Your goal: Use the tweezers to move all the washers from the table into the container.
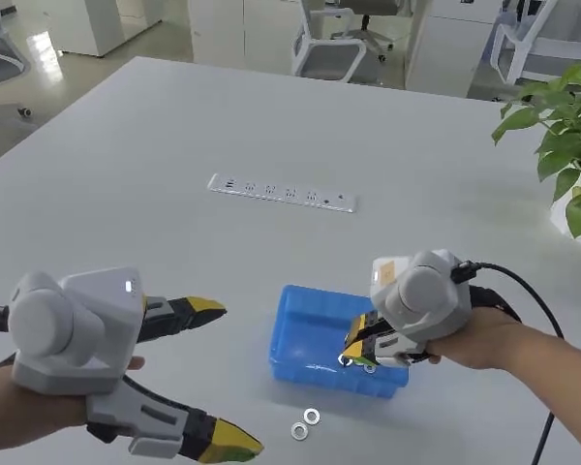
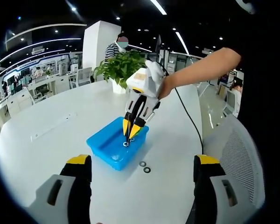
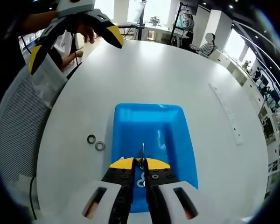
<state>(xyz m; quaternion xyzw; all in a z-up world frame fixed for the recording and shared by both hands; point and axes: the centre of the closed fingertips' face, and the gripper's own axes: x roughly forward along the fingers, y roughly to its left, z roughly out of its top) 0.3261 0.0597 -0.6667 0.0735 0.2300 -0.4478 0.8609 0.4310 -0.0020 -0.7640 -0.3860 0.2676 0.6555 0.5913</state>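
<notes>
Blue container (image 1: 305, 325); two washers (image 1: 312, 417) beside; left fingers (image 1: 198, 310) spread; right fingers (image 3: 123, 164) clamp tweezers (image 3: 143, 150).

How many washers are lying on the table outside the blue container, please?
2. One washer and a second washer lie side by side on the table, close beside the blue container. Others inside the container may be hidden behind the right tongs.

two washers (image 1: 312, 417) on table (image 1: 174, 126) just before container (image 1: 305, 374), power strip (image 1: 281, 192) behind
</notes>
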